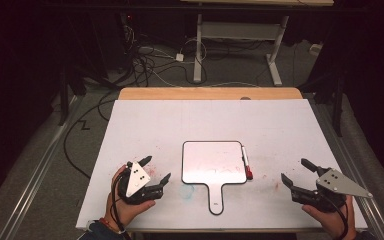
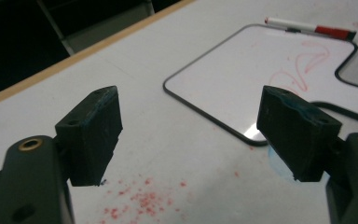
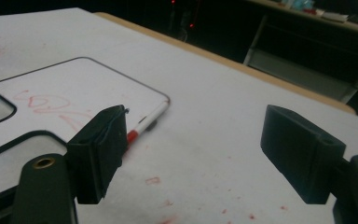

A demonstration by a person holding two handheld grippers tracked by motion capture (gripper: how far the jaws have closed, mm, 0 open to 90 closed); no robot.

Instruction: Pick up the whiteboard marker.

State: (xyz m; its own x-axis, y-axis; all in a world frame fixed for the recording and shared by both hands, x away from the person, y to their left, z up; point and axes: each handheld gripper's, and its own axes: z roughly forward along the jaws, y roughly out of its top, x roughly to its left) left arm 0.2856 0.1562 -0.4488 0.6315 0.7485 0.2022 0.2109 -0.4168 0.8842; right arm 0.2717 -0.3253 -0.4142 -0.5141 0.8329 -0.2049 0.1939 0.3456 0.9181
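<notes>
A small handheld whiteboard (image 1: pixel 214 162) with a short handle lies flat in the middle of the white table (image 1: pixel 155 120), faint red scribbles on its face (image 2: pixel 303 60) (image 3: pixel 51 105). A red-capped marker (image 1: pixel 246 164) (image 2: pixel 310 27) (image 3: pixel 142 123) rests along the board's right edge. My left gripper (image 1: pixel 156 170) (image 2: pixel 191 135) hovers open at the table's front left, left of the board. My right gripper (image 1: pixel 295 171) (image 3: pixel 191 149) stands open at the front right, right of the marker. Nothing sits between either pair of jaws.
Red ink specks (image 2: pixel 142 198) and a pale blue smear (image 1: pixel 187 190) stain the table near the board. The table's wooden far edge (image 1: pixel 210 93) borders a dark floor with cables (image 1: pixel 150 65) and another desk's legs (image 1: pixel 198 50).
</notes>
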